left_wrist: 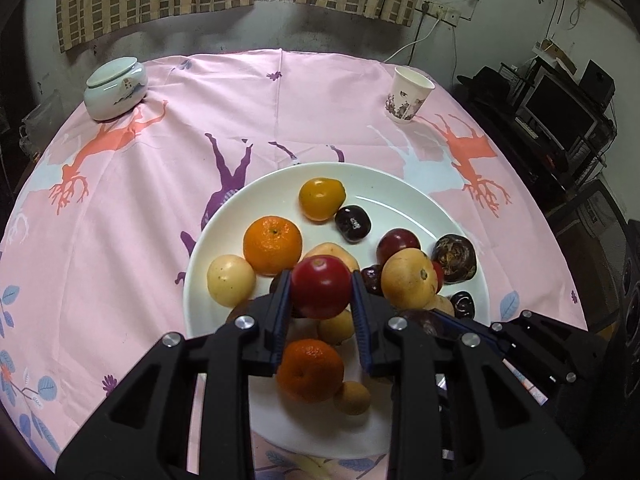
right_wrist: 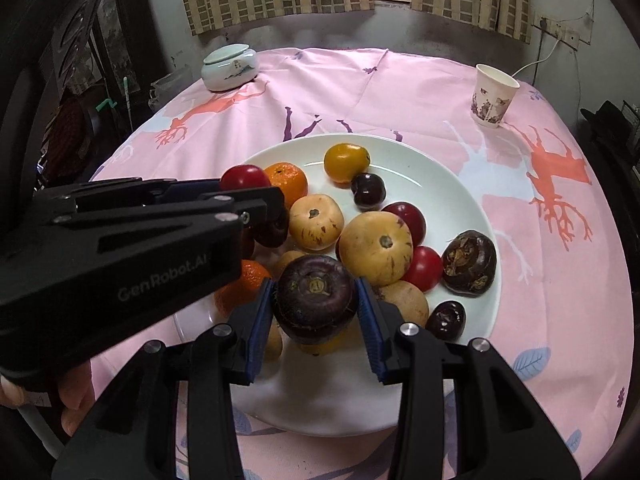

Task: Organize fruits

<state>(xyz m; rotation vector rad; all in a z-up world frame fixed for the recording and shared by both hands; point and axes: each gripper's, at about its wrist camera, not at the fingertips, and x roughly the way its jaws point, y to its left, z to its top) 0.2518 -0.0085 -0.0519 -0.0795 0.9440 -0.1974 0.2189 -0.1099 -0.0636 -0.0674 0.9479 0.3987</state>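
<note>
Left gripper (left_wrist: 321,294) clamped on a red plum (left_wrist: 320,286), right gripper (right_wrist: 316,304) clamped on a dark purple water chestnut (right_wrist: 315,300), both held over the white plate (right_wrist: 460,200) of mixed fruit mid-bench, lidded jar (right_wrist: 229,67) at 11 o'clock, paper cup (right_wrist: 493,95) at 1 o'clock.

Both grippers clamped, pitched steeply downward.
The left gripper (left_wrist: 321,289) pinches a red fruit (left_wrist: 320,286) between its blue-padded fingers (left_wrist: 280,300); the right gripper (right_wrist: 316,300), just beside it, pinches a dark purple fruit (right_wrist: 314,296).
</note>
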